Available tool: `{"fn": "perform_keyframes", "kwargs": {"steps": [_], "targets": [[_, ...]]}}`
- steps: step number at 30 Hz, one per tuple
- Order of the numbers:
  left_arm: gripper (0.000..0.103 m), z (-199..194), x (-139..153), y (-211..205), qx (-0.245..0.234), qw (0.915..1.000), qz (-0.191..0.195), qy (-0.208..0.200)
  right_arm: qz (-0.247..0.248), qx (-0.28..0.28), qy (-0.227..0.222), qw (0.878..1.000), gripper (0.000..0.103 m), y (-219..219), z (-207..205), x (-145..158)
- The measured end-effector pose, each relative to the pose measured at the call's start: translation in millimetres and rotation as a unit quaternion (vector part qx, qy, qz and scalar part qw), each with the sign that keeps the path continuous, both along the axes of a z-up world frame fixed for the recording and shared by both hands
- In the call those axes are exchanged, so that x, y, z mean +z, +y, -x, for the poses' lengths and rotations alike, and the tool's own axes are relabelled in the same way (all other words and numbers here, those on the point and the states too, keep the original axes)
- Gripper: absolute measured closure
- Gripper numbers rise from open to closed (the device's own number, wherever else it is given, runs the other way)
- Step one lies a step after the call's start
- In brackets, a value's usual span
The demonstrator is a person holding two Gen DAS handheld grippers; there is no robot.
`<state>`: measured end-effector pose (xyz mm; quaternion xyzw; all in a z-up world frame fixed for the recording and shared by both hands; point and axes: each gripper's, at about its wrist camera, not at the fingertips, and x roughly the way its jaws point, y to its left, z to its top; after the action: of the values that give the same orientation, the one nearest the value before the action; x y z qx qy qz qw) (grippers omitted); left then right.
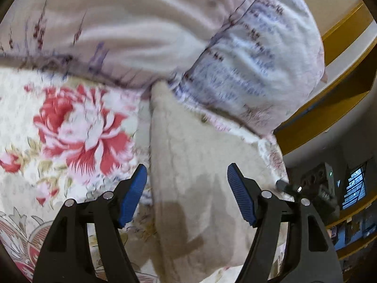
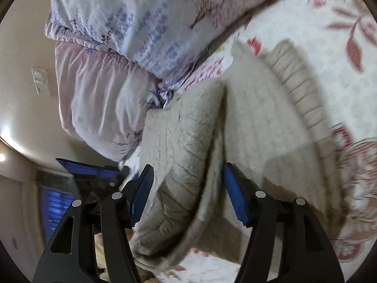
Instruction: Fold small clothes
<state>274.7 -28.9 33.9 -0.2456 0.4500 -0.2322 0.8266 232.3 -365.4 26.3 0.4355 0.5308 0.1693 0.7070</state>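
the small beige knit top (image 2: 247,122) lies on the flowery bed sheet (image 1: 70,122), right next to the pillows (image 1: 247,54). it looks partly folded: in the right wrist view a sleeve or side part (image 2: 179,146) is already laid over the body of the top, and the ribbed hem curves along the far side. the fold looks lumpy, so some smoothing and maybe one more fold is likely left to do. the left gripper (image 1: 187,188) hangs over the top with its blue pads spread wide, and the cloth lies under the gap, not pinched. the right gripper (image 2: 188,188) has its pads spread too, with the folded part sitting between them, but the pads do not seem to press on it. the bed sheet is white with big red flowers. the pillows are pale purple and blue with tiny prints. behind the bed there is a yellow wooden frame (image 1: 329,108), a cream wall and a light switch (image 2: 41,80).
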Motion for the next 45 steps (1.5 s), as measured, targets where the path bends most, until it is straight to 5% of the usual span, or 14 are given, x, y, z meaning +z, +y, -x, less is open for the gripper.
{"fn": "perform_keyframes", "kwargs": {"steps": [6,8,14,18,21,28,31,34,37,41,45], "targets": [[0.033,0,-17,-10,-0.021,0.9996,0.000,0.018,-0.016,-0.014,0.019,1.000,0.058,6,-18,-16],[0.032,1,-18,-10,-0.022,0.9996,0.005,0.018,0.008,-0.012,0.016,1.000,0.081,8,-23,-17],[0.023,4,-7,1,-0.008,0.9994,0.033,0.006,0.117,0.003,-0.115,0.986,0.087,21,-17,29],[0.023,6,-2,3,-0.017,0.9988,0.046,0.000,0.214,-0.007,-0.188,0.959,0.087,15,1,69],[0.023,10,-1,-3,-0.031,0.9986,0.042,-0.004,0.285,-0.021,-0.180,0.941,0.087,2,9,69],[0.023,17,-3,-29,-0.065,0.9974,0.032,-0.006,0.319,-0.023,-0.160,0.934,0.087,-16,21,52],[0.023,21,-4,-35,-0.079,0.9963,0.032,-0.002,0.313,-0.025,-0.089,0.945,0.082,-31,17,20],[0.023,28,-5,-36,-0.088,0.9956,0.033,-0.001,0.309,-0.072,-0.077,0.945,0.054,-52,29,23],[0.023,33,-6,-33,-0.086,0.9952,0.047,0.006,0.268,-0.098,-0.082,0.955,0.045,-66,50,34],[0.023,38,-9,-32,-0.083,0.9943,0.063,0.020,0.187,-0.112,-0.086,0.972,0.043,-73,78,42],[0.024,48,-9,-36,-0.080,0.9950,0.056,0.021,0.176,-0.102,-0.104,0.974,0.043,-65,103,51]]}}
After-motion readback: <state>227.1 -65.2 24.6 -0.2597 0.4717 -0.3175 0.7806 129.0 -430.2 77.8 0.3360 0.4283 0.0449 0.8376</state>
